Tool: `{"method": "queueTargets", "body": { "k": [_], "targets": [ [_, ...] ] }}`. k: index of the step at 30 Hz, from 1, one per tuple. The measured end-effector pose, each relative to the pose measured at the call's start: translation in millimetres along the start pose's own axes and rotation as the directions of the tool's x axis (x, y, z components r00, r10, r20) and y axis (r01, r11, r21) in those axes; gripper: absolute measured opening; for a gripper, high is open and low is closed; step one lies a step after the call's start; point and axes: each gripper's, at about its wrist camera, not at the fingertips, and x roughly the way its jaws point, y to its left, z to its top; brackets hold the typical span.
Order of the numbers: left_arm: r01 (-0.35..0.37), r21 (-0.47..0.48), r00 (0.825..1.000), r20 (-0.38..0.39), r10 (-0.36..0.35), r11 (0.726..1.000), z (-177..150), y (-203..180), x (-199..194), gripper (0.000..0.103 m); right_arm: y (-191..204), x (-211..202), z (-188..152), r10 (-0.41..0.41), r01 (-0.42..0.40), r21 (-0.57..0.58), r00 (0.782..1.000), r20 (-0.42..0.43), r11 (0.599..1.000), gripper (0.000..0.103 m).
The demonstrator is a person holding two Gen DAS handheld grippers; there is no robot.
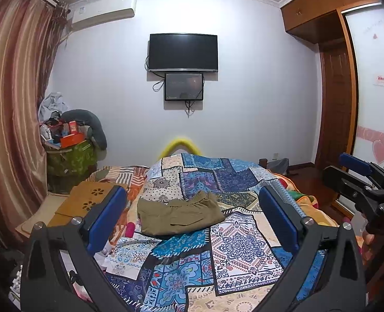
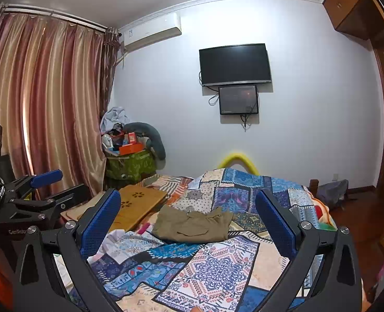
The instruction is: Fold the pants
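Olive-green pants (image 1: 180,214) lie folded into a compact bundle on the patchwork bedspread (image 1: 233,244), waistband toward the far side. They also show in the right wrist view (image 2: 192,225). My left gripper (image 1: 190,219) is open and empty, held above the bed nearer than the pants. My right gripper (image 2: 189,219) is open and empty too, likewise short of the pants. The right gripper shows at the right edge of the left wrist view (image 1: 361,179), and the left gripper shows at the left edge of the right wrist view (image 2: 39,189).
A wooden lap board (image 2: 137,205) lies on the bed left of the pants. A green hamper piled with boxes and clothes (image 2: 129,161) stands in the far left corner by the curtains (image 2: 43,109). A wardrobe (image 1: 369,85) lines the right wall.
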Motion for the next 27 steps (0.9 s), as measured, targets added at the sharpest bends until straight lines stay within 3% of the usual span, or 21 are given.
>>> {"method": "queueTargets", "body": {
  "k": [27],
  "targets": [
    [0.055,0.011,0.998,-0.016,-0.055,0.998,-2.3,0.5,3.9,0.103,-6.9,1.8,-5.1,0.0,0.0,0.022,1.0,-0.012,1.0,0.103]
  ]
}}
